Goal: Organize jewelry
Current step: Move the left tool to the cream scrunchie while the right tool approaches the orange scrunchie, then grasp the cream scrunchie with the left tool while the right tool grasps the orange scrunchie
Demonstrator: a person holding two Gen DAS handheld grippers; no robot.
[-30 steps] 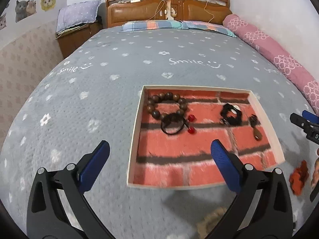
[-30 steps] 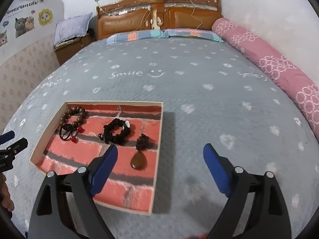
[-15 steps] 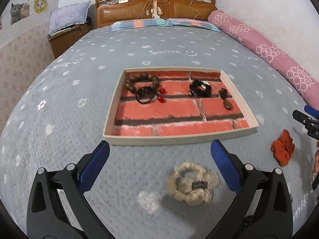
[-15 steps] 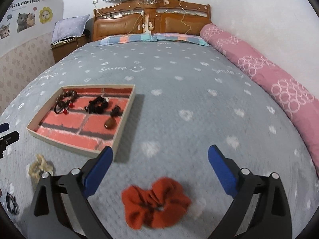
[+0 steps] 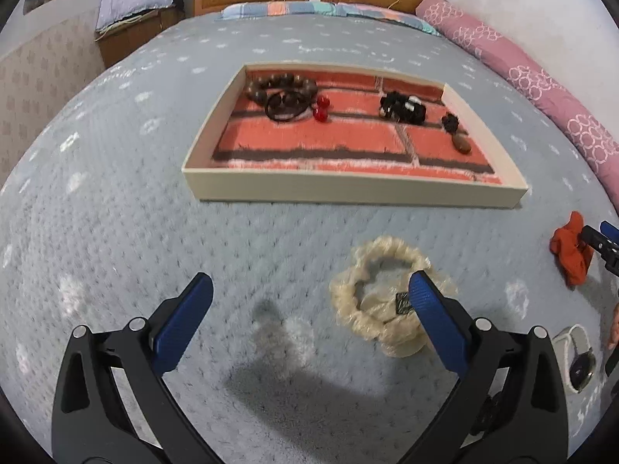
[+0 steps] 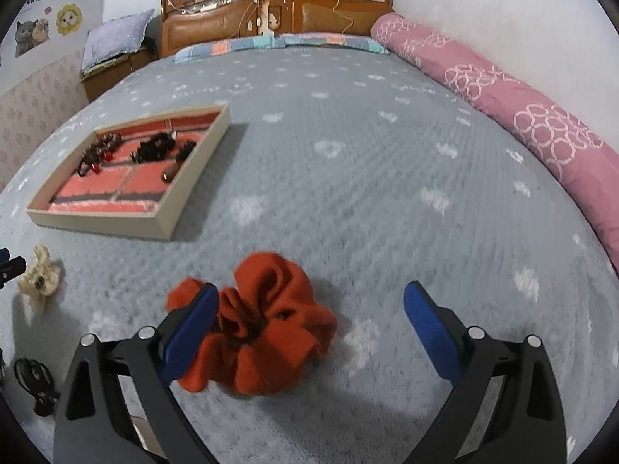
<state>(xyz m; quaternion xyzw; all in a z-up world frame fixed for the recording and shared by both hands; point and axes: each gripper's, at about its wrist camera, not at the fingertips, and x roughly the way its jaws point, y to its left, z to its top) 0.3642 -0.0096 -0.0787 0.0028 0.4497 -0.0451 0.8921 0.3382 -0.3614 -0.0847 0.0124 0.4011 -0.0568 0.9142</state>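
A brick-patterned tray [image 5: 348, 189] lies on the grey bed and holds a wooden bead bracelet [image 5: 282, 85], a black hair tie with red beads [image 5: 288, 106], a black bracelet [image 5: 402, 106] and a brown pendant [image 5: 460, 143]. My left gripper [image 5: 309, 309] is open; a cream scrunchie [image 5: 371, 301] lies at its right finger. My right gripper [image 6: 309, 317] is open low over an orange scrunchie [image 6: 267, 324], which touches its left finger. The tray also shows in the right wrist view [image 6: 104, 224], as does the cream scrunchie [image 6: 40, 276].
A watch with a pale strap [image 5: 578, 359] lies at the right of the left wrist view. A black item [image 6: 36, 384] lies at the lower left of the right wrist view. A pink bolster [image 6: 503, 96] runs along the wall. The headboard [image 6: 278, 4] is far behind.
Both grippers have pulled back from the tray and come down toward the bed. The cream scrunchie now lies at the left gripper's right finger and the orange scrunchie sits between the right fingers.
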